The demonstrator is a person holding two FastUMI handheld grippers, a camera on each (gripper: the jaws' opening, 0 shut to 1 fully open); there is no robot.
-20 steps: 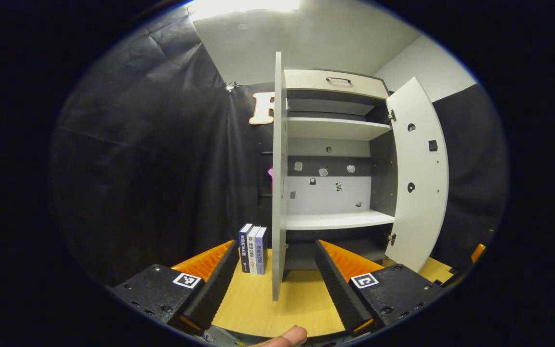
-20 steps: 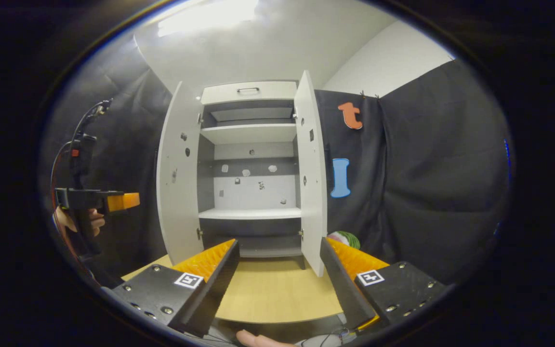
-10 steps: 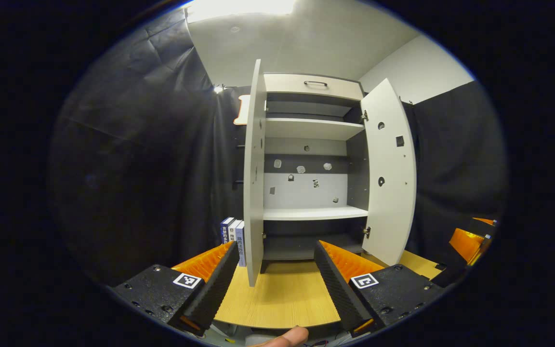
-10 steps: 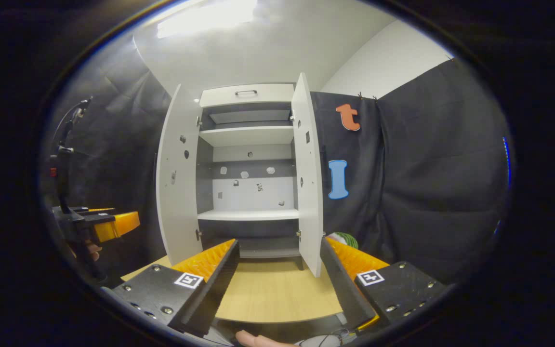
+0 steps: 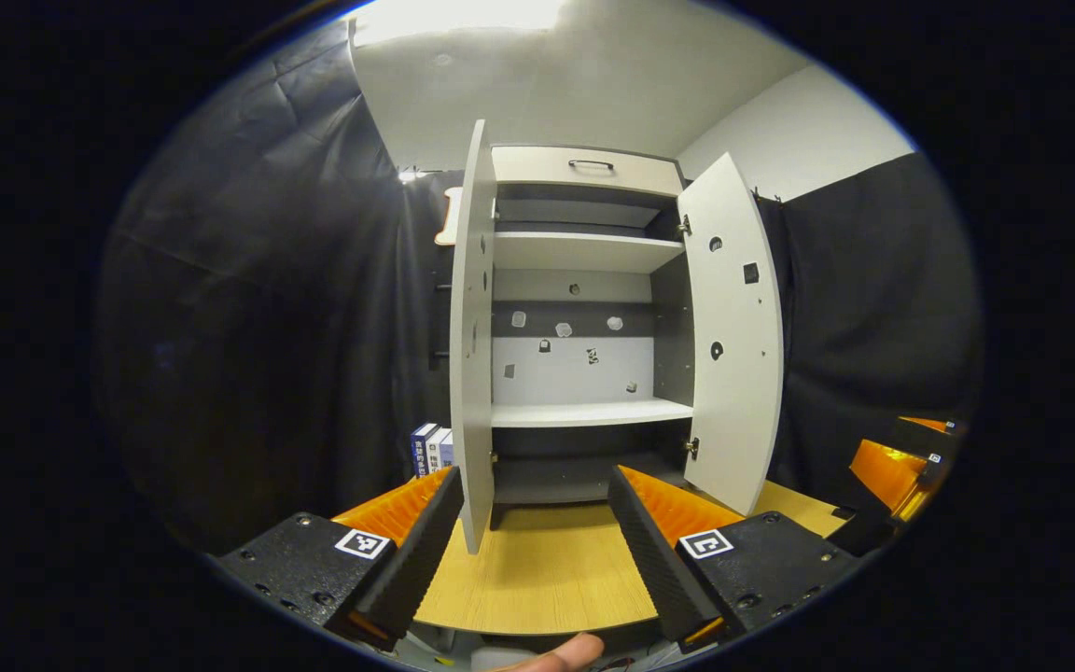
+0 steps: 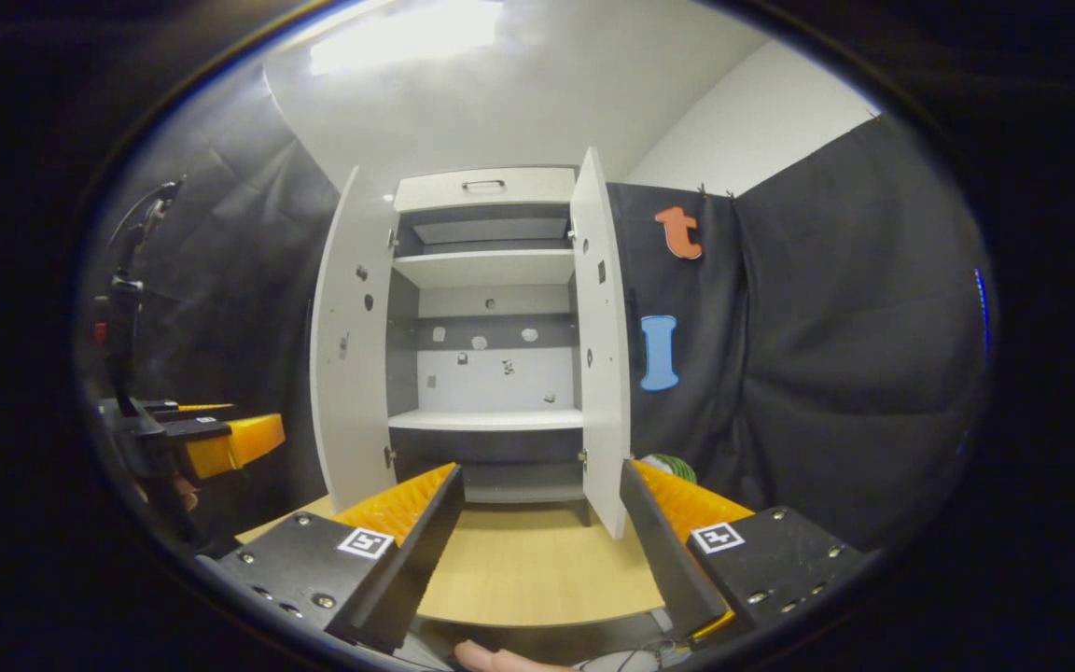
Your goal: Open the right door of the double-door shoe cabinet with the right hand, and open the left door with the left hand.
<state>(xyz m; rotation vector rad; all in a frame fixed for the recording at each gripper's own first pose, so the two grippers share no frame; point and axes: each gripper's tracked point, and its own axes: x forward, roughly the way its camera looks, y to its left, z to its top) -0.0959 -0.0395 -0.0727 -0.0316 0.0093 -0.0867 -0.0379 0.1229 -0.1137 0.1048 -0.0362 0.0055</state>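
Note:
The white shoe cabinet (image 5: pixel 584 252) (image 6: pixel 486 266) stands on a wooden table with both doors swung wide. Its left door (image 5: pixel 472 336) (image 6: pixel 351 345) and right door (image 5: pixel 733 336) (image 6: pixel 601 345) stick out toward me. The shelves inside hold nothing. My left gripper (image 5: pixel 533 541) is open, back from the cabinet, with nothing between its fingers. My right gripper (image 6: pixel 537 551) is open too, also clear of the doors. In the right gripper view the left gripper (image 6: pixel 220 443) shows at the far left, held by a hand. The right gripper (image 5: pixel 892 467) appears at the right edge of the left gripper view.
A few books (image 5: pixel 427 448) stand upright left of the cabinet, behind its left door. A green and white object (image 6: pixel 668 464) lies right of the cabinet. The wooden tabletop (image 5: pixel 537 579) reaches toward me. A drawer with a handle (image 5: pixel 589 166) tops the cabinet.
The left gripper has pulled back and shifted, so the left door's inner face now shows instead of its edge. The right gripper barely moved.

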